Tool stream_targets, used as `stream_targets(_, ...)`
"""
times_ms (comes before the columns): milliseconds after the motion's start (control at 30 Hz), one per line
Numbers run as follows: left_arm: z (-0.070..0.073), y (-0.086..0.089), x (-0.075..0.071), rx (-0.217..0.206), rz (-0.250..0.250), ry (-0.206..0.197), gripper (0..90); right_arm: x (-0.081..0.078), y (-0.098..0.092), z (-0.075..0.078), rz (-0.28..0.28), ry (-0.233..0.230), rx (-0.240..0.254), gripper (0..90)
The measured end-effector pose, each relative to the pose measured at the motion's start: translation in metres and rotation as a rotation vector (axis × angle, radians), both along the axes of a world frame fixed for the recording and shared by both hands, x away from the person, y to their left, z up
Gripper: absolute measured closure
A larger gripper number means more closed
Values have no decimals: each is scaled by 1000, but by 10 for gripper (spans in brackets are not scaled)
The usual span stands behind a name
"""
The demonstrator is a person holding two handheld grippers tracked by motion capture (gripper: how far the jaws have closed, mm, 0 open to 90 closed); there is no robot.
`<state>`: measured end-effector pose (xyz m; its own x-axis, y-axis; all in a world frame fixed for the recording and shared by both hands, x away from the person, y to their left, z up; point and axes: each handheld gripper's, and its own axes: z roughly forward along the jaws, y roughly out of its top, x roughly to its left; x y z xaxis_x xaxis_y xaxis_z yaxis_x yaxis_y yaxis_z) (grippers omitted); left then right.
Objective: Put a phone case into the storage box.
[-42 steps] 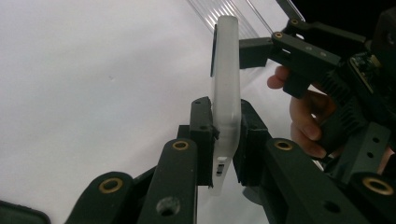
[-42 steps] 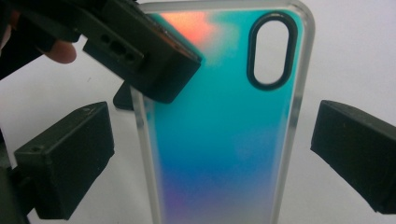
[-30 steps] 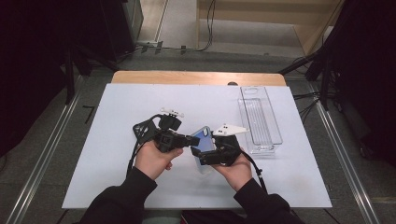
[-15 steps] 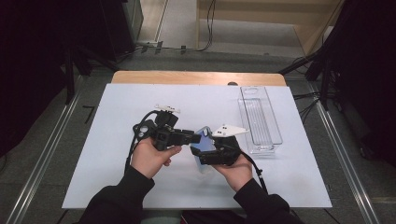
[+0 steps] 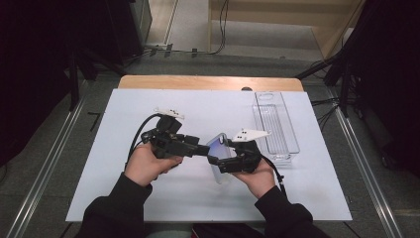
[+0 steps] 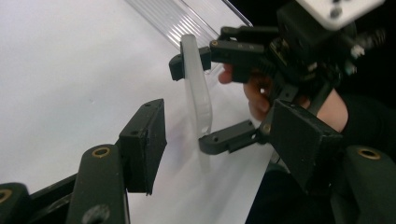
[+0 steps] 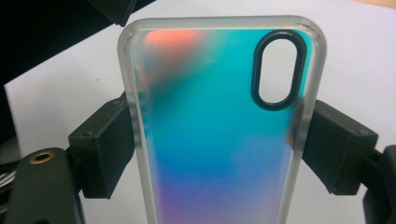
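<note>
Two grippers: over the white table [image 5: 148,198], both on the person's side of the clear tray [image 5: 275,124].
Landmark: clear tray, long and ribbed, lying at the far right of the table.
Phone case [image 5: 219,148]: frosted rim, iridescent teal-to-violet back, oval black-ringed camera cut-out; held off the table, just to the near left of the tray, apart from it.
Case, right gripper view [image 7: 219,126]: upright, cut-out at top right, long edges between the two pads.
Case, left gripper view [image 6: 196,98]: seen edge-on, standing roughly vertical.
Right gripper [image 5: 221,159]: clamped across the width of the case, one pad on each long edge; grip firm, case carried.
Left gripper [image 5: 204,150]: left of the case, farther from the tray than the right one, pointing at the case.
Left jaws: have just been opening; now parted about halfway, pads clear of the case, nothing pressed between them.
Left pad [image 6: 142,144]: near the case edge, gap visible.
Hands: one on each gripper body, sleeves dark.
</note>
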<state>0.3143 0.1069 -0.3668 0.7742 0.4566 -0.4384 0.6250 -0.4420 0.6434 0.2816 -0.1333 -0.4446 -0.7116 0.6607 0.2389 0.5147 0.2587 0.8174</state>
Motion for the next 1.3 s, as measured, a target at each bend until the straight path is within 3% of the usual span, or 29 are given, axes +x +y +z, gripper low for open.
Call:
stream_targets(133, -3, 0, -1, 25, -93, -18, 355, 0, -6, 2, 41, 4, -3, 155)
stream_targets(200, -6, 0, -3, 44, -122, -69, 334, -1, -10, 3, 59, 12, 0, 155)
stream_targets(267, -9, 1, -4, 63, -146, -107, 333, -1, -15, 4, 70, 6, -2, 155)
stream_targets(467, -25, 5, -5, 88, -192, -134, 314, -2, -23, 9, 90, -11, 13, 155)
stream_targets(933, -60, 22, -7, 87, -160, -145, 312, -3, -33, 16, 102, -11, 25, 155)
stream_targets(1033, -66, 22, -9, 112, -157, -156, 308, -3, -34, 16, 101, -7, 28, 155)
stream_targets(1100, -70, 23, -10, 117, -147, -148, 268, -3, -35, 16, 102, -8, 29, 155)
stream_targets(1167, -75, 24, -10, 142, -147, -107, 268, -3, -35, 16, 99, -7, 29, 155)
stream_targets(1300, -81, 29, -15, 155, -109, -113, 269, -2, -36, 16, 89, 3, 28, 155)
